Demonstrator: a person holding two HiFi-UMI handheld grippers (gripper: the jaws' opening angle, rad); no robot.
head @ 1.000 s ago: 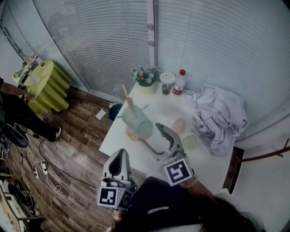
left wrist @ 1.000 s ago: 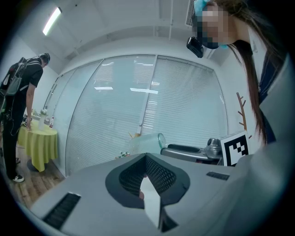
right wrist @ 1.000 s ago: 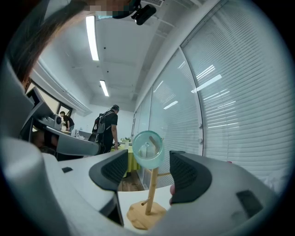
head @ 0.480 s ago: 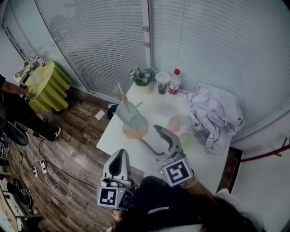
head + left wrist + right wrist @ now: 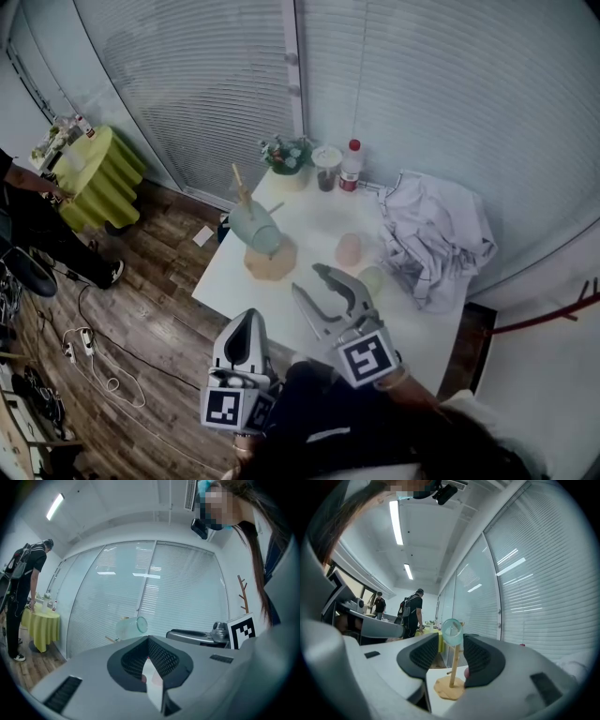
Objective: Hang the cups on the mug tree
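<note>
The head view looks steeply down on the table (image 5: 314,223); both gripper views (held level) also face its mug tree (image 5: 270,263).

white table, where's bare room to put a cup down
Bare: the middle strip of the white table between the wooden mug tree holding a pale blue cup and the pink cup, plus the near-left edge before the tree's base. Crowded: the back edge with flower pot, small jar and red-capped bottle; the right side under the crumpled white cloth.

Mug tree (image 5: 270,262): bare pale wood, matt. Hung cup (image 5: 254,226): translucent, smooth, slight gloss. Table (image 5: 319,217): white, smooth, matt. Cloth (image 5: 433,239): white fabric, crumpled. Floor (image 5: 159,314): wood-grain planks.
</note>
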